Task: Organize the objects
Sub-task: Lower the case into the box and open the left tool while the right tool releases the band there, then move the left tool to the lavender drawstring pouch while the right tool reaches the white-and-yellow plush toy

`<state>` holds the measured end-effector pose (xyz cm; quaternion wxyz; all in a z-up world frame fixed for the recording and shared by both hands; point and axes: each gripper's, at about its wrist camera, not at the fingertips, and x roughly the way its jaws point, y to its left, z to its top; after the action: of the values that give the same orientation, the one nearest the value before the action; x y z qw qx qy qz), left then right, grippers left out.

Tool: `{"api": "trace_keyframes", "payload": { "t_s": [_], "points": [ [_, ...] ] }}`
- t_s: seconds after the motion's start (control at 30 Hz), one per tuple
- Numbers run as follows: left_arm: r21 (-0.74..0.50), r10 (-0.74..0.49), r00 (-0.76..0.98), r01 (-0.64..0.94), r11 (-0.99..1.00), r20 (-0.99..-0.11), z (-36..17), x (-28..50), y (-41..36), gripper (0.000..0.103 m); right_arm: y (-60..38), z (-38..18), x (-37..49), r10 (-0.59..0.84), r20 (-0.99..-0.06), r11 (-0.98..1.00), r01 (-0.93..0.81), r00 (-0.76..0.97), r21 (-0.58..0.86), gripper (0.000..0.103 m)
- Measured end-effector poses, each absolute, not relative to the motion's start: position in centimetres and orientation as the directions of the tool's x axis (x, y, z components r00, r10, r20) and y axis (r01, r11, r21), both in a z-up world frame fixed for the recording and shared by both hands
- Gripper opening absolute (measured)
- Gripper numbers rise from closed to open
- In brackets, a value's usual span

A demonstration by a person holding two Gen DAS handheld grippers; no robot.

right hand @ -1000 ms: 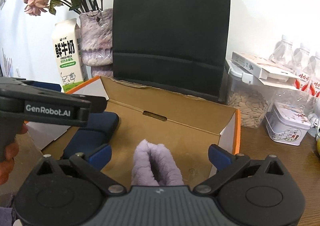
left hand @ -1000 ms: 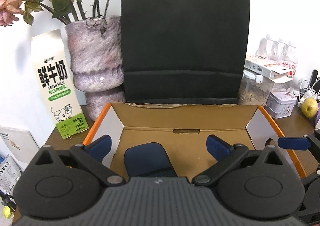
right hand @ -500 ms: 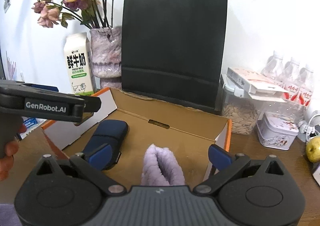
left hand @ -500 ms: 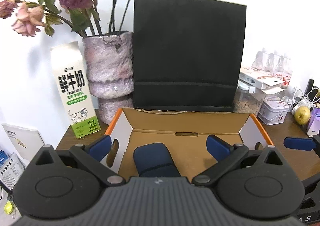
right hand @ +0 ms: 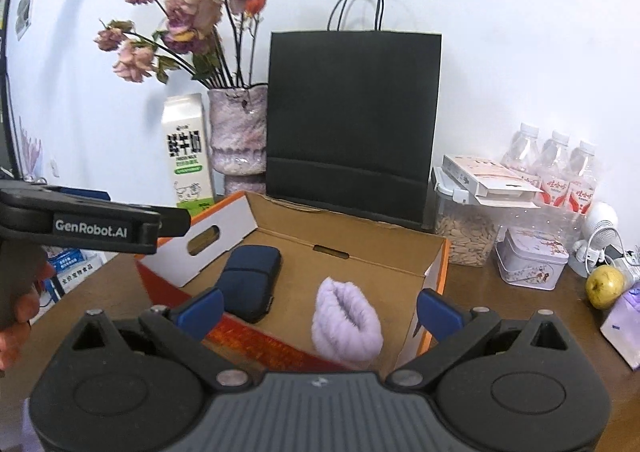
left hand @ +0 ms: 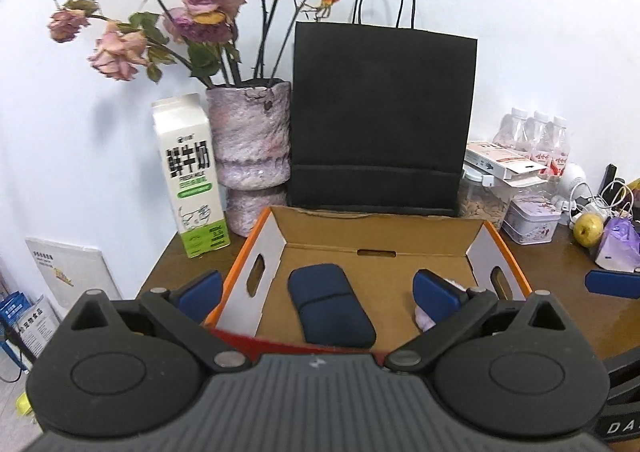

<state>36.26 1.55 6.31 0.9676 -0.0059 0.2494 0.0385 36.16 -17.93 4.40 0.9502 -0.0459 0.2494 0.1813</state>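
Note:
An open cardboard box (left hand: 380, 238) with orange edges stands on the brown table; it also shows in the right wrist view (right hand: 360, 248). Inside lie a dark blue pouch (left hand: 330, 304) on the left, also seen from the right wrist (right hand: 250, 278), and a fluffy lilac roll (right hand: 346, 322) on the right. My left gripper (left hand: 318, 290) is open and empty, held back above the box's near edge. My right gripper (right hand: 320, 306) is open and empty, above the box's near right corner. The lilac roll is mostly hidden behind my left gripper's right finger (left hand: 436, 294).
Behind the box stand a black paper bag (left hand: 382, 120), a purple vase with dried roses (left hand: 250, 148) and a milk carton (left hand: 192, 176). To the right are a seed jar (right hand: 464, 232), a tin (right hand: 530, 262), water bottles (right hand: 554, 166) and a yellow fruit (right hand: 604, 286).
Both grippers have pulled back and up from the box, so more of the box, bag and flowers shows. The pouch and lilac roll stay in the box.

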Motion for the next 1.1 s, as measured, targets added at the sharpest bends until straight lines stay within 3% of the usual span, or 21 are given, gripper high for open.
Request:
{"api": "trace_keyframes", "payload": {
  "t_s": [0.63, 1.1],
  "points": [
    [0.003, 0.076, 0.887, -0.084, 0.996, -0.455, 6.6, 25.2, 2.6, 0.103, -18.1, 4.6, 25.0, 0.341, -0.447, 0.925, -0.38, 0.827, 0.004, 0.103],
    [-0.004, 0.039, 0.896, -0.046, 0.999, -0.443, 3.2, 18.3, 3.7, 0.103, -19.0, 1.3, 18.5, 0.354, -0.438, 0.924, -0.381, 0.826, 0.029, 0.103]
  ]
}}
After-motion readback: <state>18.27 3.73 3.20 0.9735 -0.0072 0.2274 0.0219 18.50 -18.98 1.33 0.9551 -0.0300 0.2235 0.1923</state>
